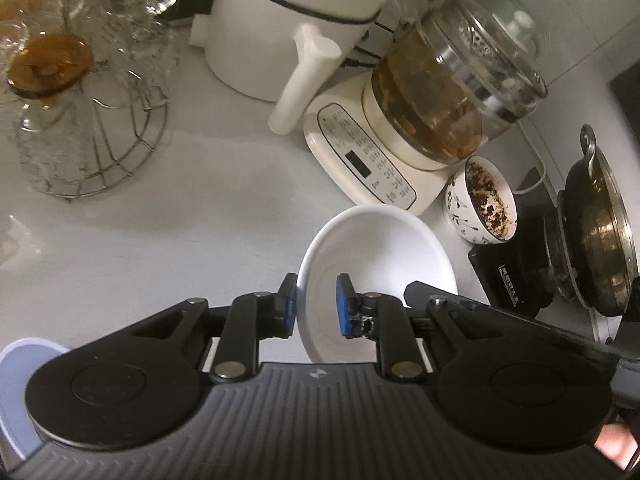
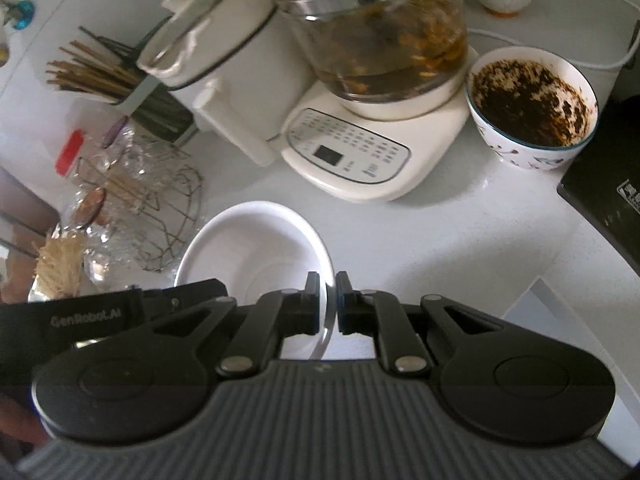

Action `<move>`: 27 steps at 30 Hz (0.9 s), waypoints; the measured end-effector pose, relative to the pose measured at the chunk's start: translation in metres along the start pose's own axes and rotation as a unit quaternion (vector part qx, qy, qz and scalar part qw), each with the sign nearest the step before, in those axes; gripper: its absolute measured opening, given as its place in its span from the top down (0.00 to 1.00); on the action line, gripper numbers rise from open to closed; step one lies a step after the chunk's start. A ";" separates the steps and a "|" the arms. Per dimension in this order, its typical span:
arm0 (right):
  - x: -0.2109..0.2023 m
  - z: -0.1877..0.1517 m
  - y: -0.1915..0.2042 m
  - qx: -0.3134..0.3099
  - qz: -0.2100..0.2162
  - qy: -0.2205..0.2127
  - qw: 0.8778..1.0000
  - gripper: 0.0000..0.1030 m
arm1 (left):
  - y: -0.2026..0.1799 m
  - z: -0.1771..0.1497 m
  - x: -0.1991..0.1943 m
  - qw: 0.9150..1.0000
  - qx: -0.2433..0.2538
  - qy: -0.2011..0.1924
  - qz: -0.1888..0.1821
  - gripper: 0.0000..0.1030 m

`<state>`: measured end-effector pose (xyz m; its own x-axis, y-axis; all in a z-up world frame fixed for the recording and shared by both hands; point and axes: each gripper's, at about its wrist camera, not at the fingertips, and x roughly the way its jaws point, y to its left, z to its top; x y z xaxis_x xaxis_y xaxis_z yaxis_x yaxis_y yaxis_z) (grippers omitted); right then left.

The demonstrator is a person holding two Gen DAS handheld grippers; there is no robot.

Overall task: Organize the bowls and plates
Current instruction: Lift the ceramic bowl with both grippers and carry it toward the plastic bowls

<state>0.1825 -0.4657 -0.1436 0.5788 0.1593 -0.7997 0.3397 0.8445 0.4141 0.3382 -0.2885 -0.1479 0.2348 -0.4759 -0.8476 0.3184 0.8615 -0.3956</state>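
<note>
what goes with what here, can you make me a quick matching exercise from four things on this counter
Things:
1. white bowl
2. patterned bowl
3. glass kettle
4. wire rack

States:
A. full of brownish liquid and bits
B. rim between the fingers of both grippers
C. holds upturned glassware
D. smeared with dark residue inside

Pairs: 1-B, 2-D, 3-A, 4-C

White bowl (image 1: pixel 380 248): smooth, glossy glazed ceramic; tabletop (image 1: pixel 180 220): smooth pale surface with a soft sheen. Kettle jar (image 1: pixel 460 92): clear glass on a glossy cream plastic base (image 1: pixel 360 160); rack (image 1: pixel 120 148): thin bright metal wire. Left gripper (image 1: pixel 318 300): matt black plastic, ribbed body, blue rubbery pads (image 1: pixel 343 304), shiny metal pivot pins.
</note>
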 end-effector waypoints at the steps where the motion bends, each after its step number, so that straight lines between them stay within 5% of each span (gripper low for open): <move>1: -0.003 0.000 0.002 -0.001 0.002 -0.001 1.000 0.90 | 0.000 0.000 -0.004 1.000 0.001 -0.004 0.000 0.79; 15: -0.030 0.011 0.039 -0.033 0.031 -0.027 0.999 0.90 | 0.010 -0.003 -0.054 0.999 -0.008 -0.036 0.008 0.79; 27: -0.025 -0.008 0.093 -0.097 0.049 -0.014 0.994 0.89 | 0.056 -0.028 -0.093 0.996 -0.059 -0.063 0.027 0.79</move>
<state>0.1938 -0.3875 -0.0885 0.6231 0.2336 -0.7465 0.1327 0.9089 0.3953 0.3088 -0.1910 -0.1015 0.3638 -0.4407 -0.8206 0.1930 0.8976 -0.3964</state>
